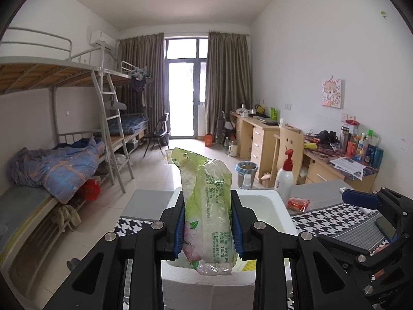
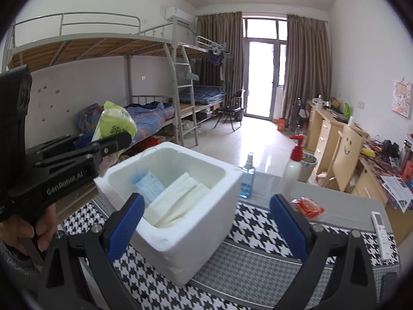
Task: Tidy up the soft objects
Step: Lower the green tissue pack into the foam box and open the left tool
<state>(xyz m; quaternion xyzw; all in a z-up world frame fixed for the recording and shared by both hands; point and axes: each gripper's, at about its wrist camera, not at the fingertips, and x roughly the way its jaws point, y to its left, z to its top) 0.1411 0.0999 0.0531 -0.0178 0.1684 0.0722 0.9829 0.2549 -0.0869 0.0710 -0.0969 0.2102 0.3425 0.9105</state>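
Above the near rim of a white foam box (image 2: pixel 180 222), a green tissue pack (image 1: pixel 206 206) is held upright, clamped between the blue pads of the left gripper (image 1: pixel 208 222) — the wrapper is pinched in at the sides where the pads press on it. From the right wrist view the same pack (image 2: pixel 116 122) is seen raised beyond the box's left edge, with the left gripper (image 2: pixel 85 142) carried by a hand (image 2: pixel 28 230) at the frame's left.

The right gripper (image 2: pixel 206 222) is held wide apart, its two blue pads framing the box, and nothing is gripped between them.

The box is set on a black-and-white houndstooth cloth (image 2: pixel 258 240) toward the tabletop's left edge. Inside it a blue face mask (image 2: pixel 149 186) is laid against the left wall, and flat white packs (image 2: pixel 180 201) are stacked beside it.

Behind the box, at the tabletop's far edge, a blue spray bottle (image 2: pixel 247 178) and a white pump bottle (image 2: pixel 293 170) with a red top are stood upright. A small red packet (image 2: pixel 307 208) is laid to the right of the box, and a white remote control (image 2: pixel 382 235) is placed near the right edge — well apart from the box.
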